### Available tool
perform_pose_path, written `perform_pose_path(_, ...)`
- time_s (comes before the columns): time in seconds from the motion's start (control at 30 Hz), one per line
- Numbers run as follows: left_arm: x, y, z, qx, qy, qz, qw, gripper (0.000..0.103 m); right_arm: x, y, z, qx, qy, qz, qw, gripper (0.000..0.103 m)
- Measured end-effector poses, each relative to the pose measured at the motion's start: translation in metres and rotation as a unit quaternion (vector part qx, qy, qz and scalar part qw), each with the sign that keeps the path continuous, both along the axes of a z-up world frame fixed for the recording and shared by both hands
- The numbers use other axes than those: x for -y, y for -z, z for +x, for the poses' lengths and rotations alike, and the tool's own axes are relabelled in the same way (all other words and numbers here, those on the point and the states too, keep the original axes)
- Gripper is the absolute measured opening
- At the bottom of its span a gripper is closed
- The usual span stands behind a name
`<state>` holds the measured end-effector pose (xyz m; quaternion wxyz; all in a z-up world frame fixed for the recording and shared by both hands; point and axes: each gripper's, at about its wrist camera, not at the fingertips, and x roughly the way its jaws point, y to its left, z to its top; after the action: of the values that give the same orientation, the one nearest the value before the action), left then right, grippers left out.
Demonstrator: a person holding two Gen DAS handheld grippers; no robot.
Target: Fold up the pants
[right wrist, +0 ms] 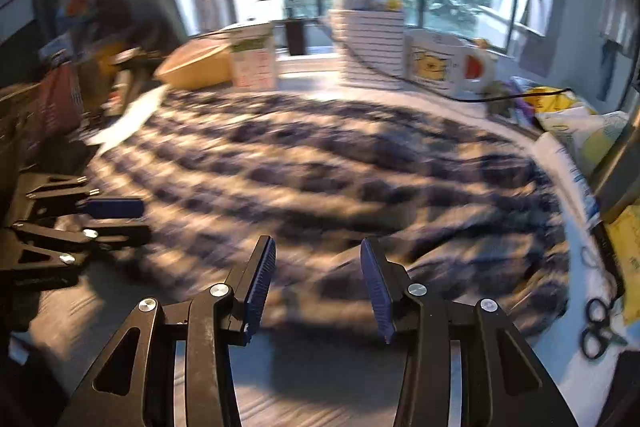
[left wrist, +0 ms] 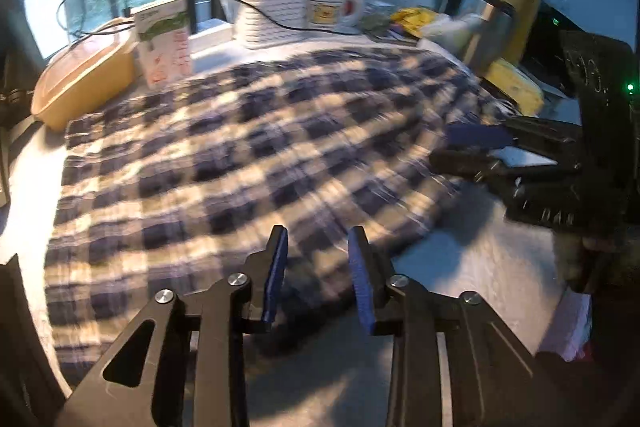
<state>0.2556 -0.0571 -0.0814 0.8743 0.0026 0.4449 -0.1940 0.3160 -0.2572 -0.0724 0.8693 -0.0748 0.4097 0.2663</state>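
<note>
The pants (left wrist: pixel 224 155) lay spread flat on the table (left wrist: pixel 472 259), filling most of it. Both the left gripper (left wrist: pixel 318 267) and right gripper (right wrist: pixel 318 279) hung over the near edge, jaws apart, holding nothing. Each should pinch a near corner squarely before lifting together.

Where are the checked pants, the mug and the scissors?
Checked pants (left wrist: pixel 224 147): left wrist view, middle of the spread cloth.
Mug (left wrist: pixel 332 9): left wrist view, its printed side.
Scissors (right wrist: pixel 598 327): right wrist view, the black finger loops.
</note>
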Motion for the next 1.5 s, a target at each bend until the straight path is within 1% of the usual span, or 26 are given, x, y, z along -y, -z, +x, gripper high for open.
perform_pose_path(0.1, 0.008, 0.015, -0.003, -0.023, -0.008, 0.011, 0.9996, 0.031, -0.014, 0.004, -0.019, -0.01, -0.033, 0.003, 0.999, 0.047)
perform_pose_path(0.17, 0.008, 0.024, -0.004, -0.033, -0.018, 0.008, 0.9993, 0.031, -0.025, 0.011, -0.025, -0.018, -0.048, 0.0, 0.999, 0.047)
perform_pose_path(0.2, 0.008, 0.024, -0.007, -0.021, -0.02, 0.009, 0.9995, 0.032, -0.028, 0.016, -0.025, -0.021, -0.049, -0.003, 0.999, 0.047)
perform_pose_path(0.3, 0.01, 0.024, -0.013, -0.017, -0.02, 0.014, 0.9996, 0.032, -0.036, 0.033, -0.023, -0.036, -0.042, -0.031, 0.998, 0.047)
perform_pose_path(0.37, 0.006, 0.024, -0.017, -0.016, -0.022, 0.007, 0.9996, 0.032, -0.037, 0.036, -0.026, -0.026, -0.049, -0.041, 0.998, 0.047)
perform_pose_path(0.53, -0.004, 0.024, -0.033, -0.017, -0.027, 0.001, 0.9995, 0.032, -0.033, 0.037, -0.03, -0.022, -0.057, -0.05, 0.997, 0.048)
perform_pose_path(0.7, -0.012, 0.024, -0.049, -0.015, -0.027, 0.016, 0.9994, 0.032, -0.028, 0.037, -0.04, -0.009, -0.064, -0.062, 0.996, 0.048)
perform_pose_path(0.8, -0.017, 0.024, -0.053, -0.017, -0.03, 0.022, 0.9992, 0.032, -0.02, 0.036, -0.042, -0.014, -0.064, -0.058, 0.996, 0.048)
perform_pose_path(0.87, -0.02, 0.023, -0.055, -0.022, -0.034, 0.027, 0.9988, 0.032, -0.012, 0.035, -0.043, -0.025, -0.061, -0.048, 0.997, 0.048)
perform_pose_path(0.9, -0.022, 0.021, -0.055, -0.024, -0.038, 0.032, 0.9985, 0.032, -0.009, 0.035, -0.043, -0.031, -0.058, -0.044, 0.997, 0.048)
perform_pose_path(0.97, -0.026, 0.019, -0.056, -0.024, -0.042, 0.031, 0.9984, 0.032, 0.002, 0.034, -0.044, -0.038, -0.043, -0.041, 0.997, 0.048)
perform_pose_path(1.07, -0.032, 0.009, -0.053, -0.008, -0.052, 0.025, 0.9983, 0.032, 0.026, 0.026, -0.041, -0.036, -0.008, -0.032, 0.999, 0.048)
perform_pose_path(1.17, -0.033, 0.002, -0.043, 0.0, -0.055, 0.028, 0.9981, 0.032, 0.052, 0.012, -0.034, -0.019, 0.035, -0.007, 0.999, 0.048)
perform_pose_path(1.23, -0.028, -0.004, -0.031, 0.011, -0.051, 0.038, 0.9979, 0.032, 0.066, 0.002, -0.027, 0.003, 0.063, 0.004, 0.998, 0.048)
perform_pose_path(1.33, -0.02, -0.012, -0.011, 0.025, -0.039, 0.05, 0.9976, 0.032, 0.077, -0.007, -0.014, 0.036, 0.085, 0.016, 0.996, 0.048)
perform_pose_path(1.37, -0.017, -0.013, -0.005, 0.027, -0.036, 0.052, 0.9976, 0.032, 0.078, -0.008, -0.008, 0.044, 0.087, 0.015, 0.995, 0.048)
perform_pose_path(1.43, -0.011, -0.012, 0.012, 0.026, -0.032, 0.059, 0.9974, 0.032, 0.077, -0.006, 0.007, 0.055, 0.092, -0.003, 0.994, 0.048)
perform_pose_path(1.5, -0.005, -0.01, 0.028, 0.021, -0.033, 0.067, 0.997, 0.032, 0.073, -0.003, 0.021, 0.056, 0.093, -0.01, 0.994, 0.048)
